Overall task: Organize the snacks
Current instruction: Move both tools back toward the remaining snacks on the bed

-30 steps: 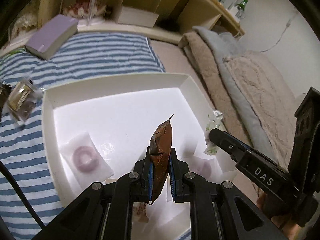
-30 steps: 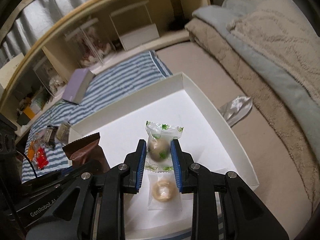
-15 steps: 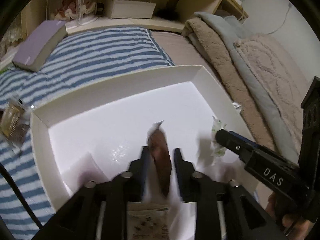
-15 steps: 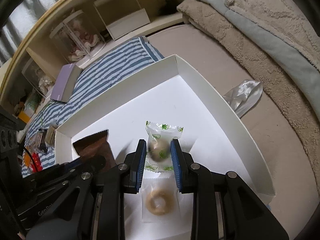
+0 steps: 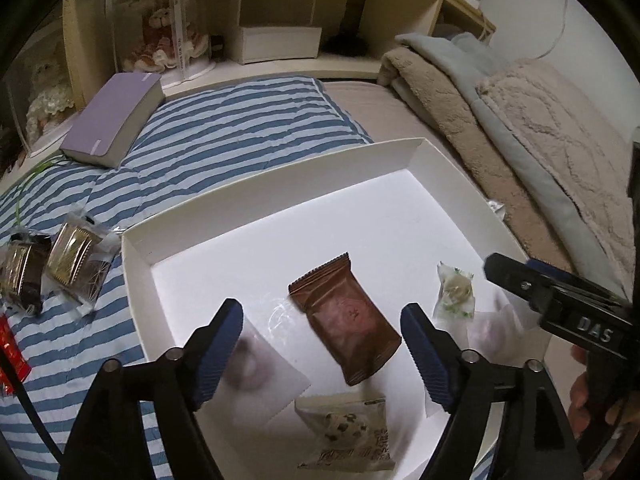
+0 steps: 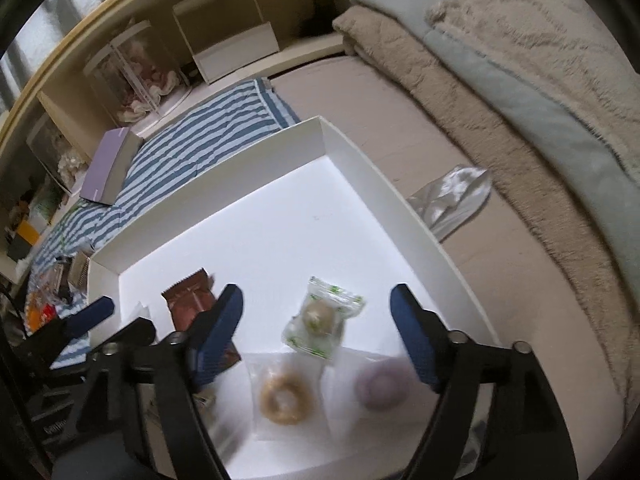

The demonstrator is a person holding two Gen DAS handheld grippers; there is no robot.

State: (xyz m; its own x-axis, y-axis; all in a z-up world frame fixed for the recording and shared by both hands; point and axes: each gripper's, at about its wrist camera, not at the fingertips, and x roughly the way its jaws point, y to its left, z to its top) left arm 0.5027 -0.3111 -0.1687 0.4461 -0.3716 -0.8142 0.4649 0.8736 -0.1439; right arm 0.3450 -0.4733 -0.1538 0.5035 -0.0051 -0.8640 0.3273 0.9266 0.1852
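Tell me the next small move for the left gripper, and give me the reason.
Probably lift the left gripper clear and swing toward the gold-wrapped snacks on the striped blanket. Its jaws have just been opening; the brown packet lies free in the white tray, while those snacks lie outside it.

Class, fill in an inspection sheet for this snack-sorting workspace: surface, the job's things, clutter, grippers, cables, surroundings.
Surface: striped bedding carrying a white box.
Job's things: in the box lie a brown packet, a green-printed sweet, a tan ring biscuit, a purple ring biscuit and a chip cookie; two gold-wrapped snacks lie outside on the bedding.
Clutter: a purple book; a silver wrapper beside the box.
Grippers: left gripper and right gripper have just been opening; jaws wide, nothing pressed.
Cables: a dark cable at the left edge.
Surroundings: folded blankets, a shelf unit.
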